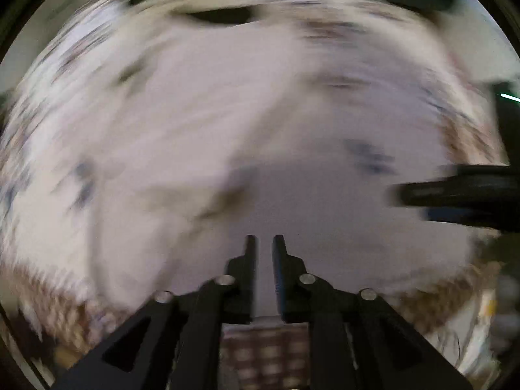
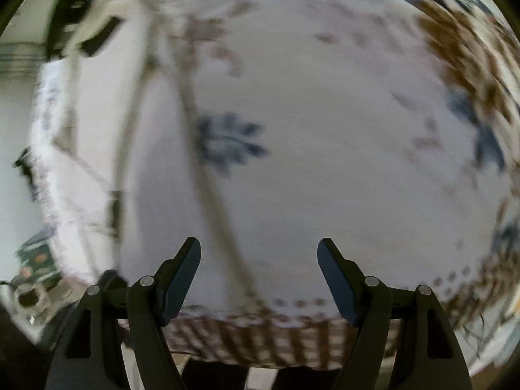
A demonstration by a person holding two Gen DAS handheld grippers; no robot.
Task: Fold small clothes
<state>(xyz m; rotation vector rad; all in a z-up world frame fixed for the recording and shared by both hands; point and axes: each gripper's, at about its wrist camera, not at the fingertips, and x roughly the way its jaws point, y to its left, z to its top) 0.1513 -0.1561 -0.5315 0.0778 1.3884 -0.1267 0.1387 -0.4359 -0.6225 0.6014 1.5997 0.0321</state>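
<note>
Both views are blurred by motion. A white cloth with blue flower prints point(image 2: 234, 139) covers the table and fills both views. In the left wrist view a pale garment point(image 1: 182, 149) lies as a smeared mass in the middle, its shape unclear. My left gripper point(image 1: 265, 243) hovers over the white cloth with its fingers nearly together and only a narrow gap between them; nothing shows in that gap. My right gripper point(image 2: 259, 250) is wide open and empty above the cloth's near edge. The right gripper also shows as dark fingers at the right edge of the left wrist view point(image 1: 455, 191).
A brown checked border point(image 2: 266, 338) runs along the cloth's near edge, where the table ends. Thin cords or seams point(image 2: 208, 195) cross the cloth at left. Dark objects point(image 1: 224, 16) lie at the far side. Clutter point(image 2: 35, 260) sits on the floor at left.
</note>
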